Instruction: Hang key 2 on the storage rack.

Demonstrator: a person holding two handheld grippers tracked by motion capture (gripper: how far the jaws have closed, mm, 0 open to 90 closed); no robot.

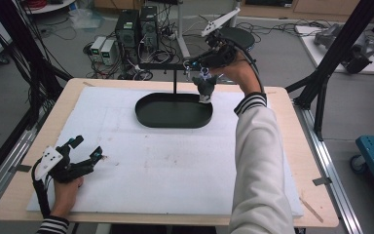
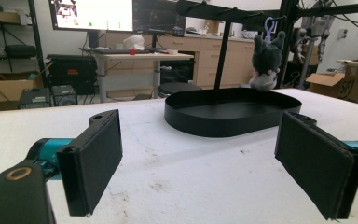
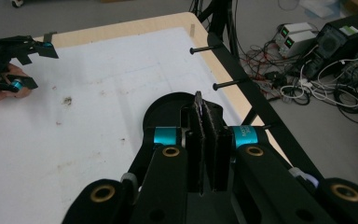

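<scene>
A white foam sheet (image 1: 165, 161) covers most of a pale wooden table (image 1: 292, 126), and a shallow black oval tray (image 1: 174, 110) sits on the far middle part of the sheet. Behind the tray stands a thin black metal rack (image 1: 174, 78), an upright post with a crossbar along the table's far edge; in the right gripper view short black pegs (image 3: 204, 48) stick out sideways from that bar.

The right gripper (image 1: 202, 66) is held high over the far right rim of the tray, close under the crossbar, the person's hand (image 1: 241, 73) and white sleeve (image 1: 260, 161) reaching in from the near right. A small dark grey plush toy with a white underside (image 1: 205, 87) hangs just below it, its lower end over the tray's right rim; in the left gripper view the toy (image 2: 265, 60) has a pale purple loop above its head near the bar. In the right gripper view the two black pads (image 3: 216, 140) are pressed nearly together with a thin dark edge between them, though what they pinch cannot be made out.

The left gripper (image 1: 88, 153) rests on the near left of the sheet, well apart from the tray, its jaws spread wide with nothing between them
</scene>
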